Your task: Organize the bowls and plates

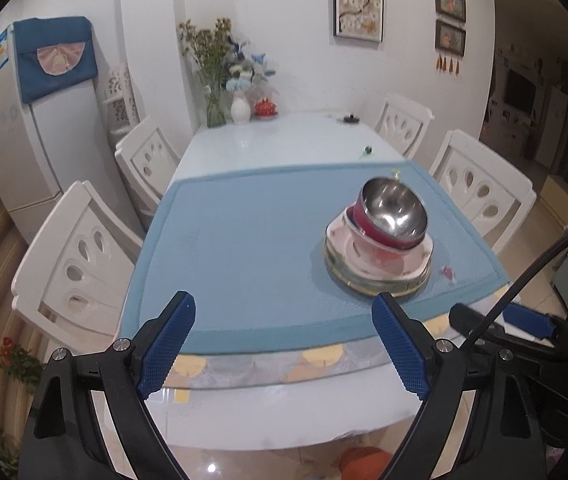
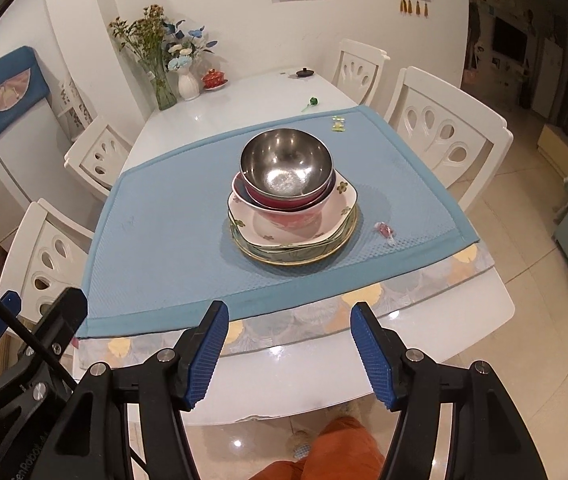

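Observation:
A stack of dishes stands on the blue mat (image 2: 155,240). A steel bowl (image 2: 286,166) sits on top, tilted, inside a red bowl (image 2: 284,200), on a white flowered plate (image 2: 292,224), on a green gold-rimmed plate (image 2: 304,252). The stack also shows in the left wrist view, with the steel bowl (image 1: 394,208) on the plates (image 1: 376,272). My left gripper (image 1: 284,344) is open and empty at the table's near edge, left of the stack. My right gripper (image 2: 290,352) is open and empty, in front of the stack.
A wrapped candy (image 2: 384,231) lies on the mat right of the stack. Two flower vases (image 2: 187,84), a red lidded cup (image 2: 215,79), a small green item (image 2: 312,102) and a black lid (image 2: 304,73) stand on the far table. White chairs (image 2: 440,132) line both sides.

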